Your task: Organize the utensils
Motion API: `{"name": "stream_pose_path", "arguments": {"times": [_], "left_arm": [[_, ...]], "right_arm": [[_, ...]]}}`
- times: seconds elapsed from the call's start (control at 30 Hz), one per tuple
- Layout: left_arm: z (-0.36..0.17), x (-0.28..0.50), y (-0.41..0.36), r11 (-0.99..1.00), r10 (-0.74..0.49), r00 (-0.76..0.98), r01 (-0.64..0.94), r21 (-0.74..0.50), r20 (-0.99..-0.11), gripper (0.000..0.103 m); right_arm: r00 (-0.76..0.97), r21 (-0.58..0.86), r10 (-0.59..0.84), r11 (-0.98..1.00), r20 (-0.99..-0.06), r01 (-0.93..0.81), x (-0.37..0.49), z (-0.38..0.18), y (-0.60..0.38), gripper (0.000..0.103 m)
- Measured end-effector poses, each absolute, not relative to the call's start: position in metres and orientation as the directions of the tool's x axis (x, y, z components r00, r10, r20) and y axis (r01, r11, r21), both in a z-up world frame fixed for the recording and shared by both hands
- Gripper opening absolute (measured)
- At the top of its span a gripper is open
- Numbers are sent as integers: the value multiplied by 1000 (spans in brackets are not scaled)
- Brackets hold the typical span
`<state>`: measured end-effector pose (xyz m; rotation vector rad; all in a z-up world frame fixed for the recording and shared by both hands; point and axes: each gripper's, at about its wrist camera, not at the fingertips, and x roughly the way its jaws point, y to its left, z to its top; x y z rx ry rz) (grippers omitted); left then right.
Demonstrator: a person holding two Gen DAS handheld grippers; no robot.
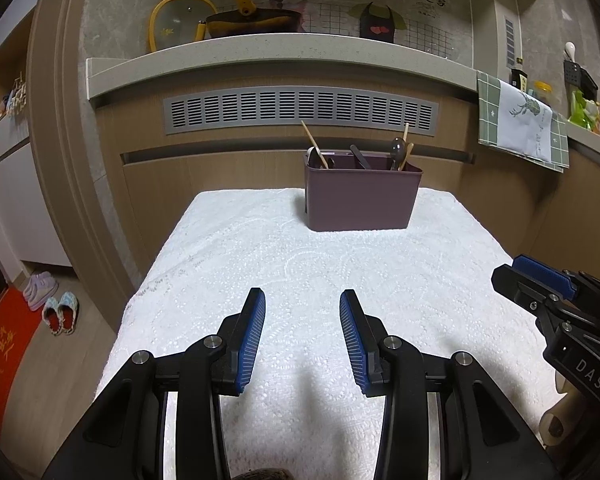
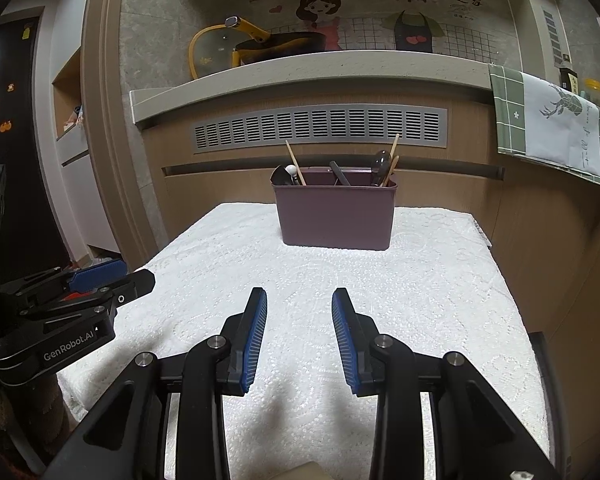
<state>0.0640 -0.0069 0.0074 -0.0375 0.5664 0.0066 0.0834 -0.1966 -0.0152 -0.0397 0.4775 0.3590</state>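
A mauve utensil holder (image 1: 362,196) stands at the far edge of the white-clothed table (image 1: 260,264); it also shows in the right wrist view (image 2: 335,216). Wooden chopsticks (image 1: 314,144), dark spoons (image 1: 397,151) and a black utensil (image 1: 360,157) stick out of it. My left gripper (image 1: 302,298) is open and empty, low over the near part of the table. My right gripper (image 2: 299,296) is open and empty beside it. Each gripper shows at the edge of the other's view.
A kitchen counter (image 1: 284,50) with a yellow-handled pan (image 1: 248,20) and glass lid runs behind the table. A green checked towel (image 1: 520,124) hangs at the right. Slippers (image 1: 60,312) lie on the floor at the left.
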Motion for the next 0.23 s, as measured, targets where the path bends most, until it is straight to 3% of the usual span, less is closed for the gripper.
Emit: {"name": "stream_pose_path", "arguments": {"times": [0.23], "left_arm": [[5,65,-3,998,-21,841,-14,-62,-541,40]], "right_arm": [[824,50,325,938,-463,-342,85,-15,-197,32]]}}
